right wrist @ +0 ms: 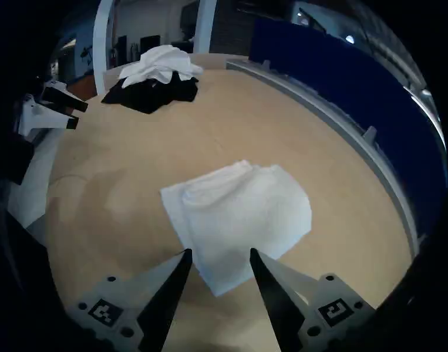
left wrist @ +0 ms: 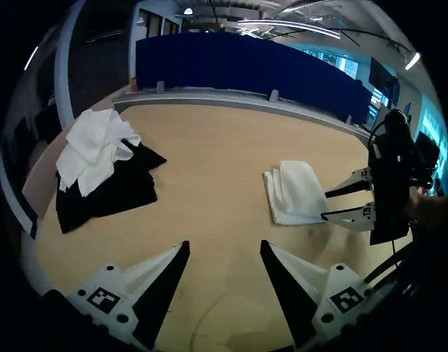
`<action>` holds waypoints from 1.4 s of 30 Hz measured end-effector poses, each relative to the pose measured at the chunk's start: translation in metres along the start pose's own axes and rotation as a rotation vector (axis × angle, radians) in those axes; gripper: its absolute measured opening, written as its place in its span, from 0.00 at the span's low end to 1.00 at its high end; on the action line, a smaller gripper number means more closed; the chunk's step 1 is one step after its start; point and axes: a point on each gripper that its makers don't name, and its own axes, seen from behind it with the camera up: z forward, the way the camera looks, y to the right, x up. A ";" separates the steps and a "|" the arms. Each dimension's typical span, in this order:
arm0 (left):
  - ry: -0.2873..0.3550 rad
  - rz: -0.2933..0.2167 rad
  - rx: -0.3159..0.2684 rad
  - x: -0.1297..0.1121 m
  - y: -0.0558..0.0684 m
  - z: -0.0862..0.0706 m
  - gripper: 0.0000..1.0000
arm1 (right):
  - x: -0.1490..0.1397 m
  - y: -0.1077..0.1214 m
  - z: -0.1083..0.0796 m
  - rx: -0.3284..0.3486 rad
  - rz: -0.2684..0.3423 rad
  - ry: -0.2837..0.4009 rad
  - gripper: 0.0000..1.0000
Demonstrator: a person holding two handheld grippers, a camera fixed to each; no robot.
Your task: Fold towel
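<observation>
While wide-jawed, right hand-held gripper (right wrist: 220, 251) astride near corner of folded towel (right wrist: 247, 208).

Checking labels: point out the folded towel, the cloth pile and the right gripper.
folded towel (right wrist: 241, 214): right gripper view, middle of its top layer.
cloth pile (left wrist: 94, 144): left gripper view, white cloth on top.
right gripper (left wrist: 324, 206): left gripper view, midway between its fingertips.

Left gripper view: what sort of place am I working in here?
Probably an open-plan office or lab: a long wooden desk backed by a blue partition screen, with strip lights on an exposed ceiling.
</observation>
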 end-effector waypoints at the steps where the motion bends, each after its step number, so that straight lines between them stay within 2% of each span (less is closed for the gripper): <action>1: 0.000 0.000 -0.001 0.001 0.000 0.000 0.89 | -0.003 0.001 -0.002 -0.003 0.002 -0.005 0.75; 9: 0.002 0.003 -0.007 0.003 0.004 0.002 0.89 | -0.022 0.008 -0.010 -0.020 0.015 -0.038 0.75; 14: 0.001 0.004 -0.011 0.003 0.007 0.002 0.89 | -0.032 0.006 -0.008 -0.016 0.035 -0.057 0.70; 21: 0.000 0.001 -0.011 0.001 0.009 0.002 0.89 | -0.042 -0.004 -0.004 0.006 0.067 -0.073 0.52; 33: -0.007 -0.005 -0.009 -0.001 0.009 -0.001 0.89 | -0.044 -0.007 -0.003 0.025 0.089 -0.069 0.09; 36: -0.008 -0.003 -0.009 -0.002 0.009 0.000 0.89 | -0.044 -0.004 -0.003 0.018 0.081 -0.066 0.06; 42: -0.010 -0.002 -0.011 -0.003 0.009 0.002 0.89 | -0.032 0.005 -0.008 -0.001 0.059 -0.040 0.05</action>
